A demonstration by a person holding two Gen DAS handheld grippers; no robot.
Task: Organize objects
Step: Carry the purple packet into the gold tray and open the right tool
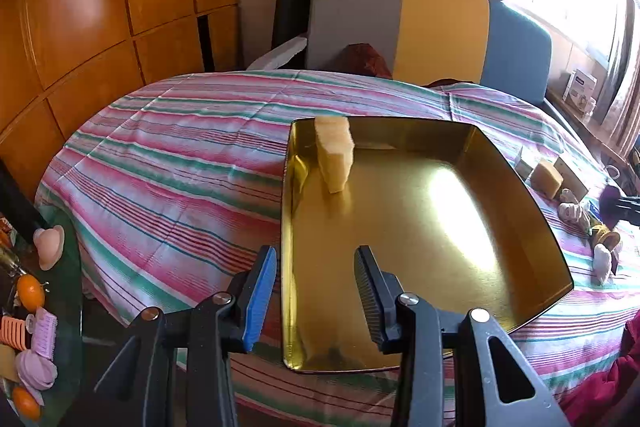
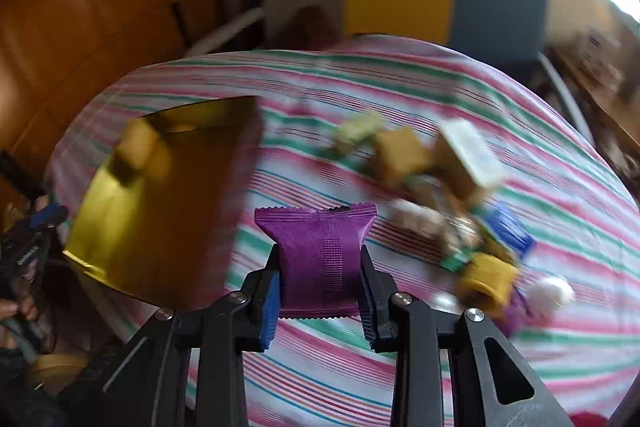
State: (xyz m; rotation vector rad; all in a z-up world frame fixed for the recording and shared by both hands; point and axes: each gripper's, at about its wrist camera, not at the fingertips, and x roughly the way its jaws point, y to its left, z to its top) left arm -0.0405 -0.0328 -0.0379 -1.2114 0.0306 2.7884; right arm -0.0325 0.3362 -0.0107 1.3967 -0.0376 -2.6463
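A shiny gold tray (image 1: 472, 227) lies on the striped tablecloth (image 1: 168, 163). A pale yellow packet (image 1: 336, 155) stands in its far left corner. My left gripper (image 1: 316, 253) is open at the tray's near left corner, one finger outside the left wall and one inside, nothing pinched. My right gripper (image 2: 320, 251) is shut on a purple wrapped packet (image 2: 320, 259), held above the cloth just right of the tray (image 2: 132, 227). It also shows at the right edge of the left wrist view, as the right gripper (image 1: 618, 207). The right wrist view is blurred.
A blurred pile of small packets and boxes (image 2: 448, 187) lies on the cloth right of the tray. Chairs with grey, yellow and blue backs (image 1: 440, 27) stand behind the table. A glass side table (image 1: 48, 307) with oranges and pink items sits at the left, wooden cabinets behind it.
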